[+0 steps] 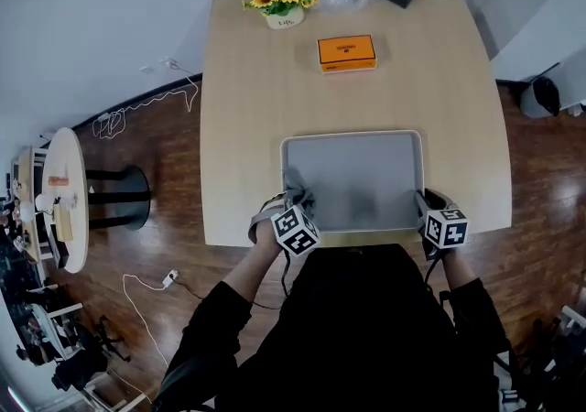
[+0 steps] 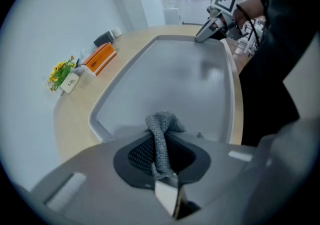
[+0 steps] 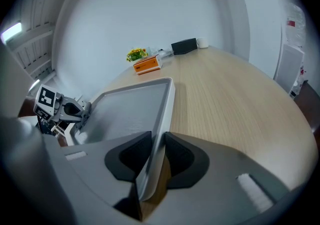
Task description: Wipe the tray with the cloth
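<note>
Left: we see the left gripper [image 1: 296, 201] shut tight on a bunched grey cloth [image 1: 300, 189]. The fabric is pinched between its pads and its free end spills past the tips. That end lies at the tray [image 1: 352, 163] corner directly under this gripper; whether it presses on the surface we cannot tell.

Centre: the tray's bare grey floor stretches away ahead of the left gripper and across to the other one. Faint duller patches show on it about midway between the two grippers. We judge that wiping is under way, but the floor gives no clear mark of which parts are done. The stretch toward the right gripper and the far rim probably remains.

Right: the right gripper [image 1: 427, 206] is closed on the tray's near right rim, one pad inside the wall and one outside, which we take as steadying it on the table [image 1: 247, 81].
</note>
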Motion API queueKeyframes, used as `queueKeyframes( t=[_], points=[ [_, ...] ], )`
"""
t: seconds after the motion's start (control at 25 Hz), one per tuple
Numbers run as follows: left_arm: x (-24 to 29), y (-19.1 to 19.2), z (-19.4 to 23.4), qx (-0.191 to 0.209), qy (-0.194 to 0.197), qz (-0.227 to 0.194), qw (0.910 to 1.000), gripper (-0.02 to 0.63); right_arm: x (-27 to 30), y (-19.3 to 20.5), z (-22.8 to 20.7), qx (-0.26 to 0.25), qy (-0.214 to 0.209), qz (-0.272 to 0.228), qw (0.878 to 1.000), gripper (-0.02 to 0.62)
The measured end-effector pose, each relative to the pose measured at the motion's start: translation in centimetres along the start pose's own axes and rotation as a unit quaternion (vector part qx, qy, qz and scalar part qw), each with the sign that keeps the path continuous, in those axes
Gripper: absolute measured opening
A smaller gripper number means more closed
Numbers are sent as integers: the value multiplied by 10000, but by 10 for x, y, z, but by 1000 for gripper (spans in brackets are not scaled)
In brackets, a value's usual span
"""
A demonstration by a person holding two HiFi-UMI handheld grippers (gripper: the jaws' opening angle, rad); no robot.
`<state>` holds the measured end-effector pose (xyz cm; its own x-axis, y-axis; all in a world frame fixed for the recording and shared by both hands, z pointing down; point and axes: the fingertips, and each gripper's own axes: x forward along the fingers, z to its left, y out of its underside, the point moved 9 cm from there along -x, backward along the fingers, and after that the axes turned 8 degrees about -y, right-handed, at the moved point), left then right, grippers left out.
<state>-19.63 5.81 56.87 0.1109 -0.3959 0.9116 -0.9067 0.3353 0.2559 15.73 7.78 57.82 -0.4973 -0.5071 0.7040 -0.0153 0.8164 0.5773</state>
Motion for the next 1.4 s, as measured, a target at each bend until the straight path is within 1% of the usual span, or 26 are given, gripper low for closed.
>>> queueKeyframes(
  t=[0.08,0.16,0.32,0.44,0.52,0.6,0.72,0.76,0.8,0.88,0.96,1.08,1.16,1.24,1.32,1.4],
  points=[
    [2,-17,-6,97,98,-29,9999,17,1,-2,-1,-10,-33,-49,10000,89],
    [4,-42,-18,250,274,-190,9991,17,1,-2,-2,-6,-73,-91,9999,89],
    [11,-107,-49,833,606,-577,9930,17,0,-1,-3,12,-158,-151,9998,89],
    [12,-160,-79,1351,905,-874,9828,17,-1,1,-3,-19,-181,-130,9998,89],
    [11,-191,-98,1729,1020,-1041,9741,17,-2,0,-2,-102,-190,-71,9997,91],
    [14,-217,-113,2017,1092,-1151,9665,17,-1,-2,-3,-147,-232,-5,9996,91],
    [18,-248,-127,2254,1226,-1098,9603,18,-3,-2,-8,-88,-298,10,9995,92],
    [18,-252,-129,2245,1280,-1055,9602,18,-5,-1,-9,-50,-313,-2,9995,92],
    [18,-253,-129,2156,1330,-1060,9616,18,-6,-1,-10,-23,-326,-12,9995,92],
    [15,-246,-126,1863,1389,-1174,9655,18,-7,-1,-11,-34,-331,-16,9994,94],
    [13,-229,-122,1701,1386,-1211,9681,18,-6,-1,-12,-77,-320,-13,9995,94],
    [8,-186,-108,1504,1267,-1121,9740,18,-5,-1,-13,-93,-325,-7,9994,94],
    [4,-149,-93,1170,1169,-1017,9810,18,-5,-1,-14,-84,-324,-7,9994,94],
    [0,-104,-75,753,1055,-831,9881,18,-4,-1,-14,-78,-314,6,9995,94],
    [-3,-56,-58,443,848,-507,9941,18,-2,-1,-14,-72,-310,36,9995,94],
    [-8,-13,-43,409,566,-88,9975,19,-1,-1,-14,-72,-302,67,9995,95]
  ],
)
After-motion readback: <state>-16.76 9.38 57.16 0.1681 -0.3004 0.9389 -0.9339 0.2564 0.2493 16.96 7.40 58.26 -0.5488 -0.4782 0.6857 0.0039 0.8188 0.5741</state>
